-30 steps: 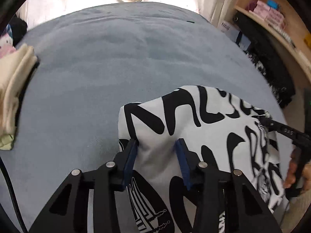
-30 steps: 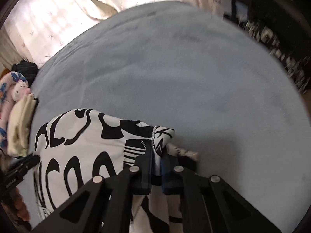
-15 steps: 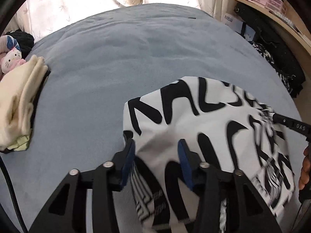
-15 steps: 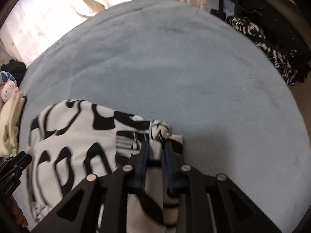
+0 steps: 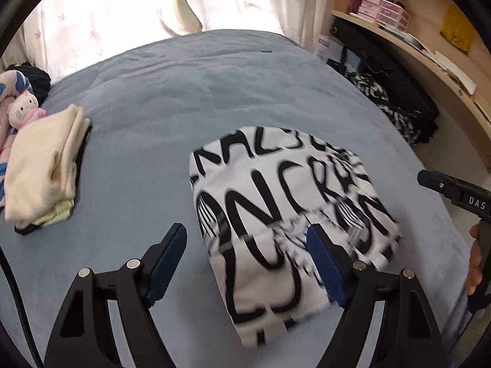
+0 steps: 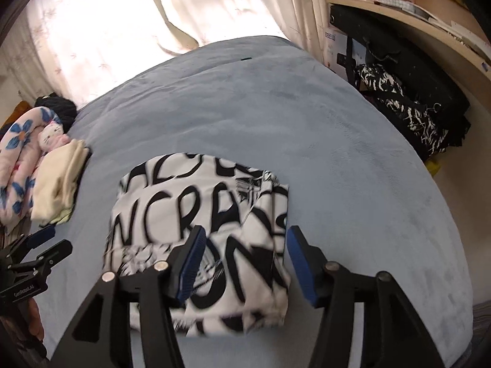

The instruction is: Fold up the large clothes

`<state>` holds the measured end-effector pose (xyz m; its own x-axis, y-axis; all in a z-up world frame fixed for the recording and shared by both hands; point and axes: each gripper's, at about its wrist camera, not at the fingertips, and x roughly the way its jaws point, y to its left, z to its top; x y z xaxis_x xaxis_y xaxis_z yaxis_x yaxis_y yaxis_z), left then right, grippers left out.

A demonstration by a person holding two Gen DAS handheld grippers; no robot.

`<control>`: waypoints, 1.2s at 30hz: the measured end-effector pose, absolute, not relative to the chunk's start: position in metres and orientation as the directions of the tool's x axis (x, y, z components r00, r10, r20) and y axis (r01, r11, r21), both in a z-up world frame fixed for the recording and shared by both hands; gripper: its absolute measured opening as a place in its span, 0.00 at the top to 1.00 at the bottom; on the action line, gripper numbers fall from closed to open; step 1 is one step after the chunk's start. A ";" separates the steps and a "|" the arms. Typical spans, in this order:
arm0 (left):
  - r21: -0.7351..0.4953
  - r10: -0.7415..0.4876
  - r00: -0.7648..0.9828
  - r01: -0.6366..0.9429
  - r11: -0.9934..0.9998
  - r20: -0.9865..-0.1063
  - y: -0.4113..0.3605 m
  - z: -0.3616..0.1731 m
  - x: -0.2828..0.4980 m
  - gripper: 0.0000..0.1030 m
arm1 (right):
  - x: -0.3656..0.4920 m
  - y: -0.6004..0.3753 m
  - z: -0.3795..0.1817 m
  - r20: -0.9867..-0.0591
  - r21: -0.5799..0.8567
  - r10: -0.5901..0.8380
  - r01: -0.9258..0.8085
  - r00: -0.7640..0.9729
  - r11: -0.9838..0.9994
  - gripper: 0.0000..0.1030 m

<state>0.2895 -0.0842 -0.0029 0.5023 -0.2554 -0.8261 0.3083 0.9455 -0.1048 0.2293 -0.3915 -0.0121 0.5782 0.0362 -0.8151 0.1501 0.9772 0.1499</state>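
The black-and-white printed garment [image 5: 285, 214] lies folded into a compact rectangle toward the near edge of the blue bed [image 5: 214, 92], its long axis running away from that edge. Both the left gripper [image 5: 247, 263] and right gripper [image 6: 242, 263] hang just above its near end, jaws just opened and holding nothing. A cream folded pile [image 5: 46, 168] sits at the left edge.

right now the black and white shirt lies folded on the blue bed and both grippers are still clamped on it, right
Not quite. The shirt lies folded on the bed, but both wrist views show the left gripper and right gripper open, jaws just spread, off the cloth.
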 end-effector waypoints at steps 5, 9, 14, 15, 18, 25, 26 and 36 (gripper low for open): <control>-0.079 -0.233 0.541 0.292 0.953 -0.808 -0.077 0.020 0.260 0.23 | 0.194 -0.370 0.018 -0.771 0.086 0.020 0.073 0.637 0.994 0.34; -0.098 -0.266 0.532 0.323 0.941 -0.804 -0.075 0.036 0.244 0.23 | 0.182 -0.360 0.038 -0.747 0.086 0.053 0.017 0.662 0.996 0.24; -0.171 -0.311 0.492 0.308 0.936 -0.813 -0.073 0.037 0.246 0.23 | 0.183 -0.348 0.052 -0.737 0.062 0.105 -0.087 0.668 0.994 0.00; -0.184 -0.315 0.490 0.297 0.937 -0.813 -0.073 0.035 0.249 0.23 | 0.186 -0.349 0.051 -0.741 0.064 0.114 -0.100 0.661 0.993 0.00; -0.234 -0.336 0.457 0.265 0.935 -0.824 -0.071 0.018 0.261 0.22 | 0.202 -0.354 0.034 -0.782 0.118 0.187 -0.153 0.595 0.981 0.00; -0.373 -0.414 0.355 0.180 0.910 -0.838 -0.073 -0.046 0.295 0.21 | 0.236 -0.386 -0.027 -0.827 0.294 0.323 -0.135 0.460 0.946 0.00; -0.385 -0.421 0.342 0.170 0.907 -0.840 -0.073 -0.054 0.300 0.20 | 0.244 -0.398 -0.042 -0.827 0.363 0.366 -0.093 0.428 0.927 0.00; -0.458 -0.476 0.283 0.129 0.879 -0.833 -0.076 -0.124 0.337 0.01 | 0.290 -0.452 -0.141 -0.792 0.578 0.535 0.079 0.293 0.812 0.00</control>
